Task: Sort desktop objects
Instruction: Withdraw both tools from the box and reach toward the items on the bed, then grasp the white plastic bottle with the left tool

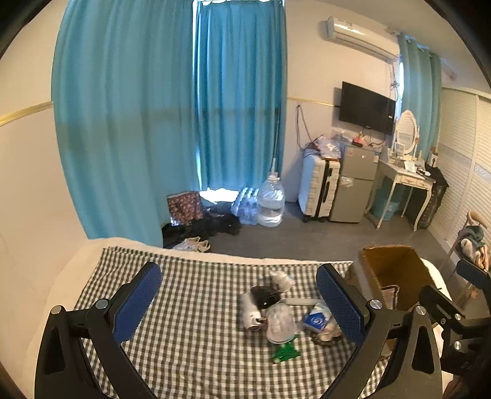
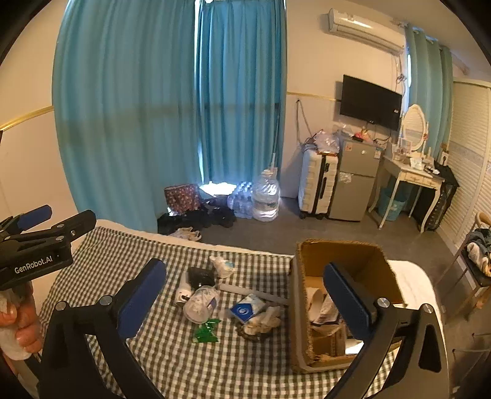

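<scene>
Checked cloth (image 2: 153,353), ruler (image 2: 254,293) lying left-right

- Long teal fabric curtains (image 2: 172,101) hang ahead of the jaws, daylight leaking under them (image 2: 214,187).
- Cream walls carry a thin gold trim strip (image 1: 24,113).
- Right of the jaws: white wall air conditioner (image 2: 365,27), black flat television (image 2: 369,102), silver two-door fridge (image 2: 356,181), white ribbed suitcase (image 2: 316,184), white dressing table with oval mirror (image 2: 411,172).
- Grey floor (image 2: 307,230).
</scene>
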### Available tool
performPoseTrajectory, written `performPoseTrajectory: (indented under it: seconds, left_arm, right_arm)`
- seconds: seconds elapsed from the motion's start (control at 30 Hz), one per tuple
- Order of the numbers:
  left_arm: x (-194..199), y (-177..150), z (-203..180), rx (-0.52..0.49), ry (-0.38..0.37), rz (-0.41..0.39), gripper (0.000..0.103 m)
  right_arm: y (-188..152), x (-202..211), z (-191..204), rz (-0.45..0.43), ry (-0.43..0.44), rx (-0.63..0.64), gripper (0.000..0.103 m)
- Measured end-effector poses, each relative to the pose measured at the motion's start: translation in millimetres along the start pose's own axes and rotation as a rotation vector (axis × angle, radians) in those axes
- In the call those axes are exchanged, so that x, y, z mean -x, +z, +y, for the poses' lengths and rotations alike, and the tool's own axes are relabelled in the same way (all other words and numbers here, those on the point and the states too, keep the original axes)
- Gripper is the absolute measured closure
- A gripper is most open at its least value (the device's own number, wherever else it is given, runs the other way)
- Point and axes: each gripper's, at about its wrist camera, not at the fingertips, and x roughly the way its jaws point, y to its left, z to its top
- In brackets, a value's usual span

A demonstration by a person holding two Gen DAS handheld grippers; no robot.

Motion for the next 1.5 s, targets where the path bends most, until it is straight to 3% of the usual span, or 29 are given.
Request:
performPoseTrajectory:
  seconds: [0.63,0.93,1.17,1.3,1.5]
  left_arm:
    - [-102,-46,20,-0.014,0.039,0.170,0.000]
    - [-167,-81,35,-0.015,0.040,0.276,0.000]
    - [-208,-99,36,-0.041,0.041,0.339,0.000]
    - [-228,-107,36,-0.042,0.043,0.369,0.000]
    - [-251,-119,37,-0.034,0.043,0.405,0.000]
  right_arm:
    - [-29,-99,19,0.154,0.072,-0.015,0.001]
    - [-60,-162,31,0.271,0.109,-0.021,0.010]
    - [-81,-200,38,0.338,0.133,-0.028,0.011]
    - [-91,-219,43,0.383,0.149,-0.030,0.020]
    - [-106,-242,51,0.419,0.169,-0.030,0.020]
